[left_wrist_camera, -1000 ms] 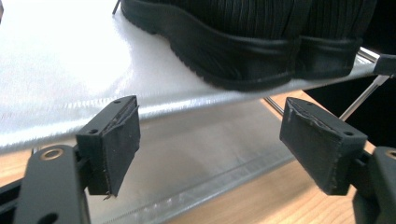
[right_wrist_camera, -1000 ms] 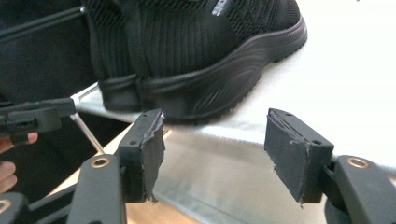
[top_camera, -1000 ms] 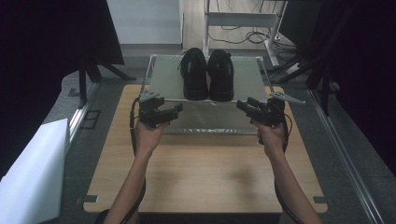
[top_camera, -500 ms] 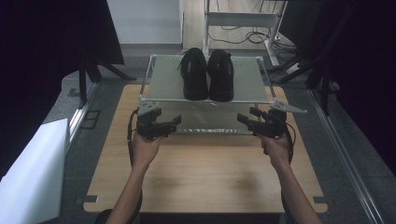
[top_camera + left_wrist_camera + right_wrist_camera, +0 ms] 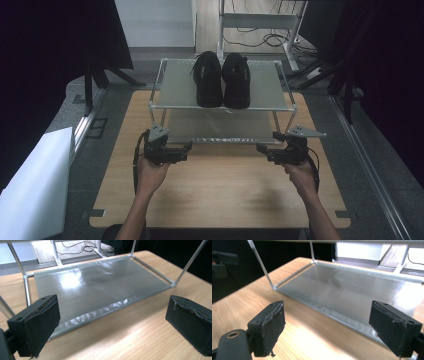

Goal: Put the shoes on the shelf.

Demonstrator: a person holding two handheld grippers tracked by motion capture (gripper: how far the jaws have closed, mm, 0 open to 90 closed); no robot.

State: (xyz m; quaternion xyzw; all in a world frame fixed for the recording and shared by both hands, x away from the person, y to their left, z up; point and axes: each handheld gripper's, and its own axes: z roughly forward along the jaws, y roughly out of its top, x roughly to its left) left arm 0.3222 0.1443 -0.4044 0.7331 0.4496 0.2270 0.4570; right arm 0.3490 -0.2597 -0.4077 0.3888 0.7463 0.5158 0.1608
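Two-tier wire shoe rack (image 5: 165, 95) at 12 o'clock on wooden tabletop (image 5: 225, 195), pair of black shoes (image 5: 222, 80) on its top shelf, left gripper (image 5: 186, 150) and right gripper (image 5: 261, 151) just before lower shelf (image 5: 100, 287), fingers (image 5: 269, 325) having just been opening, now wide, nothing between them.

A wooden table (image 5: 220, 195) stands on grey floor (image 5: 75, 115), with dark curtains (image 5: 45, 45) at ten o'clock.

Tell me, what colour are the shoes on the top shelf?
The shoes are black all over. They show best in the high view.
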